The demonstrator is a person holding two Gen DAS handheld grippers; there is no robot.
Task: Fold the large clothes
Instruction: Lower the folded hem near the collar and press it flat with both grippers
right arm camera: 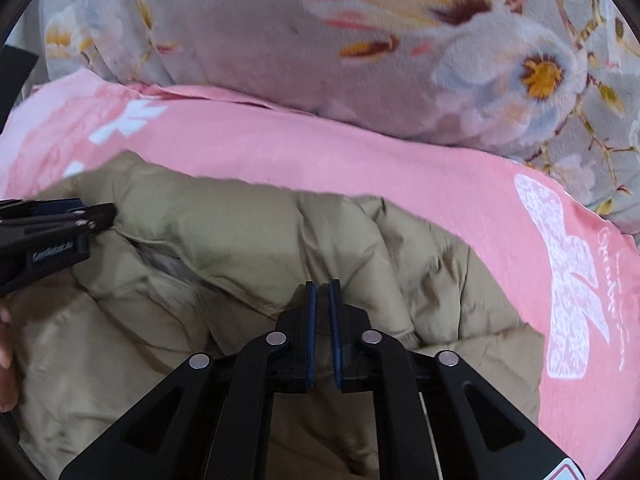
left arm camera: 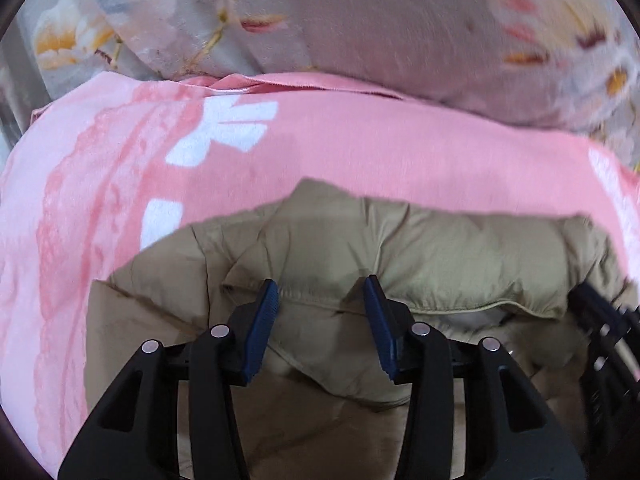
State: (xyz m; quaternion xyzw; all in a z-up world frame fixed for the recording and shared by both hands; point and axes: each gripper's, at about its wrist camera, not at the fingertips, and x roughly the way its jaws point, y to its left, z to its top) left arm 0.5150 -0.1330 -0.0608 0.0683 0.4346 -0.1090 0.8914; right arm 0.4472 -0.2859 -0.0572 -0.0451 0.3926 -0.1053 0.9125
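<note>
A khaki puffer jacket (left arm camera: 440, 248) lies bunched on a pink blanket (left arm camera: 360, 140). My left gripper (left arm camera: 321, 286) is open just above a folded edge of the jacket, with nothing pressed between its blue pads. In the right wrist view the jacket (right arm camera: 240, 220) fills the lower left, and its pale lining shows at an opening. My right gripper (right arm camera: 323, 292) hovers over the jacket's middle fold with its pads almost together and nothing seen between them. The left gripper (right arm camera: 96, 214) enters from the left edge, its tip at the jacket's far side. The right gripper (left arm camera: 580, 296) shows at the right edge of the left wrist view.
A grey floral quilt (right arm camera: 280, 40) is heaped behind the pink blanket (right arm camera: 400, 168), which has white bow prints. Part of a person's hand (right arm camera: 6, 340) shows at the left edge. Bare blanket lies to the right of the jacket and beyond it.
</note>
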